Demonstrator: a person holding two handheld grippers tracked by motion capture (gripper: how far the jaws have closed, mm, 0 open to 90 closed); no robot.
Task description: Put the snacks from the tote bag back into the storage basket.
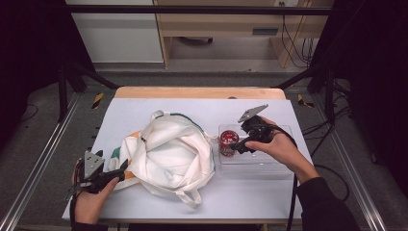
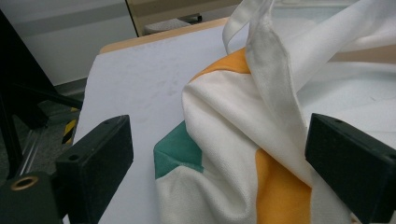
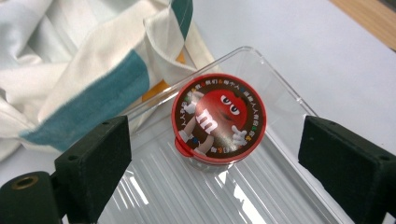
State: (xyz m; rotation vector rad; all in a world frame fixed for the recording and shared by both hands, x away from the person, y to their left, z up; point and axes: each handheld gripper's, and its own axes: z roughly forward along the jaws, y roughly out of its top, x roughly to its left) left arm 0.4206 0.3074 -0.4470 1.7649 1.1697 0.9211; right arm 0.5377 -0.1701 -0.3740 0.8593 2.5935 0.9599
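Candy tub (image 3: pixel 218 119), red lid up, stands in left end of clear plastic tray (image 3: pixel 261 196) beside tote bag (image 1: pixel 168 151). Right hand-held gripper (image 1: pixel 239 144) hovers over tub, jaws spread, likely for grasp. Left hand-held gripper (image 1: pixel 118 172), spread, reaches bag edge at near left of surface (image 1: pixel 250 197).

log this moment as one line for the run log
left gripper: open at tote bag edge | right gripper: open over candy cup | cup in clear tray

Red-lidded candy cup (image 3: pixel 218 119) upright in clear tray (image 3: pixel 280 93), beside crumpled tote bag (image 1: pixel 168 151).
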